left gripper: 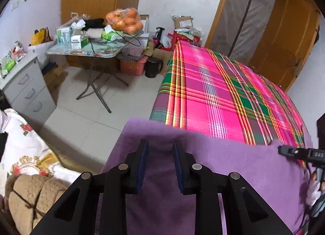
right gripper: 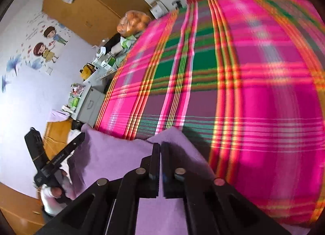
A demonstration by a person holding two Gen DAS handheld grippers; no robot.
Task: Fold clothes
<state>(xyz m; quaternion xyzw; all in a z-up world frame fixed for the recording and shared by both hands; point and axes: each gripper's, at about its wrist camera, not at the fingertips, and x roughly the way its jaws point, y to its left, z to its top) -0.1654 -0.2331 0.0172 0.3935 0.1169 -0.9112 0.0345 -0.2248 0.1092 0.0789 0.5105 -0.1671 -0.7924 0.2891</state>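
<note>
Right gripper first: its jaws are pinched almost together on a corner of the purple garment, the cloth peaking up on both sides of the tips, so that corner is caught. Left gripper now: the jaws stand partly apart with a fold of the same purple garment rising between the pads; it looks clamped there, though the pads' contact is hard to judge from this angle. Outward from the 2 grippers, the garment's top edge runs sideways between them, left to right, and the body of it hangs down toward the cameras. Ahead and beyond that edge lies the bed under its pink and green plaid cover, flat and bare, which is where the cloth would have to go forward and down.
</note>
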